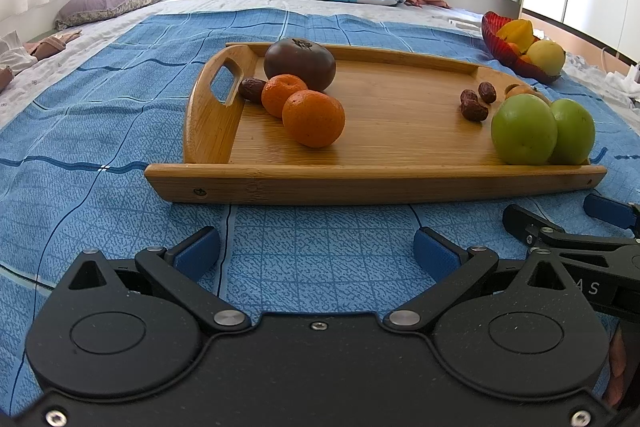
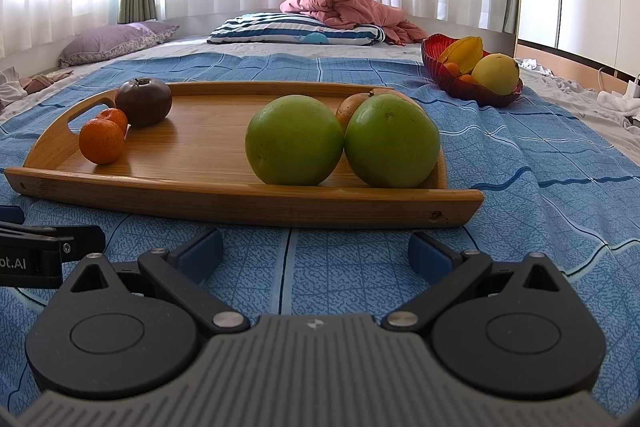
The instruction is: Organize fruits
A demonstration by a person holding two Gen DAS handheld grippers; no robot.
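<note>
Mid-frame, a honey-brown wooden tray carries two bright green fruits, two orange mandarins and a dark maroon tomato on a blue grid-patterned blanket, with a red bowl at upper right and a navy-and-white striped pillow at upper centre.

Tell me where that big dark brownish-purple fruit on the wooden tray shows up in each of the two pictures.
Left wrist view: the dark fruit sits upper centre, at the tray's far end near the handle slot, behind two oranges.
Right wrist view: the dark fruit sits upper left, again by the handle slot.
Shared landmark: the red bowl of fruit beyond the wooden tray, on the right.
</note>
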